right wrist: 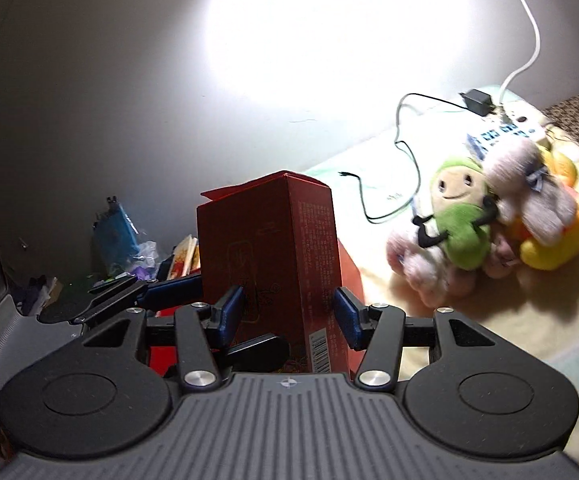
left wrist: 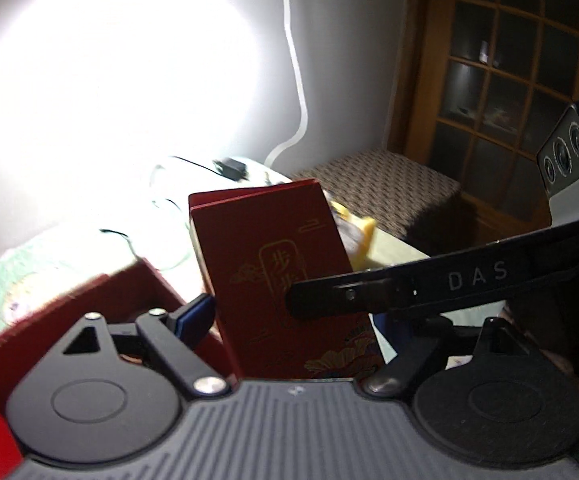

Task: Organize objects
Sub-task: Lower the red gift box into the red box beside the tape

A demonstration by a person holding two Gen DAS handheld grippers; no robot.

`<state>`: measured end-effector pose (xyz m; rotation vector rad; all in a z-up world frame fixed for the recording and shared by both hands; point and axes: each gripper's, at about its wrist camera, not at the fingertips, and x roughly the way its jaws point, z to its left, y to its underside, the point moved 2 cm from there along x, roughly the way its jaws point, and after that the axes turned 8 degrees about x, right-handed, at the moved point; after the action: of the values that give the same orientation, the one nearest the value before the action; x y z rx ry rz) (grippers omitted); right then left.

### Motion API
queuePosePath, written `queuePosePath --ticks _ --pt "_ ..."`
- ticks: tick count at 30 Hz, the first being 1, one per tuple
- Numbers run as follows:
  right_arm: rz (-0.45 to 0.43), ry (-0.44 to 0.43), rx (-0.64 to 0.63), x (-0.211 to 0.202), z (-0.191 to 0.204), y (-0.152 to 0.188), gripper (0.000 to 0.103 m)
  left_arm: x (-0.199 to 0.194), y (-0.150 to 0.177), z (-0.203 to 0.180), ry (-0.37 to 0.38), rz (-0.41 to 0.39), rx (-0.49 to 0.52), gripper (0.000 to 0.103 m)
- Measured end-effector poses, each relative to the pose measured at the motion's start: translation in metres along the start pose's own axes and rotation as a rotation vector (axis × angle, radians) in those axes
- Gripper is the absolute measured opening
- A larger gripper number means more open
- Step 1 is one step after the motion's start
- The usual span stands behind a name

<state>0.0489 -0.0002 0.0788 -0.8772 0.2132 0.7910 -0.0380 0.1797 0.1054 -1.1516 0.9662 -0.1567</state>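
- Right gripper [right wrist: 287, 316] jaws pressed on both sides of the tall red box [right wrist: 267, 276], blue pads [right wrist: 229, 312] touching its walls
- Left gripper [left wrist: 289, 320] jaws hard to read: one blue pad just beside the box, the other side hidden, so cannot tell if clamped or apart
- Box standing nearly straight up, top flap loose, right in the middle between both grippers
- Bigger open red box [left wrist: 89, 308] low on the left, likely the home for the tall one
- Soft toys [right wrist: 489, 224] piled far right on the bed [right wrist: 529, 340], well apart from the box
- Best to squeeze softly, since thin card bends
- Best to keep it straight and move slowly
- Careful of the cable [right wrist: 409, 160] far back
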Motion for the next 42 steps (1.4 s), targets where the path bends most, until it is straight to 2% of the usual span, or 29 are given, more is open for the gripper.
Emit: queuePosePath --ticks 6,11,16,22,31,34,42 --pt "0.067 -0.095 -0.043 0.064 0.025 -0.019 0.053 -0.008 0.000 0.055 -0.150 -0.006 -0.080 0.085" --pt "0.208 -0.094 -0.052 0.132 0.032 -0.016 0.053 0.002 0.020 0.101 -0.221 0.063 -0.175 0.085" --pt "0.358 -0.003 -0.101 0.179 0.031 0.006 0.053 0.035 0.056 0.129 -0.222 0.200 -0.287 0.085" --pt "0.497 0.042 -0.050 0.197 0.023 0.020 0.052 0.070 0.082 0.145 -0.204 0.327 -0.380 0.085" --pt "0.608 0.080 -0.065 0.214 0.025 0.031 0.054 0.081 0.101 0.154 -0.198 0.443 -0.441 0.085" --pt "0.619 0.107 -0.074 0.218 0.025 0.034 0.056 0.087 0.108 0.156 -0.189 0.481 -0.465 0.085" --pt "0.612 0.143 -0.076 0.224 0.023 0.038 0.060 0.095 0.111 0.154 -0.184 0.505 -0.472 0.085"
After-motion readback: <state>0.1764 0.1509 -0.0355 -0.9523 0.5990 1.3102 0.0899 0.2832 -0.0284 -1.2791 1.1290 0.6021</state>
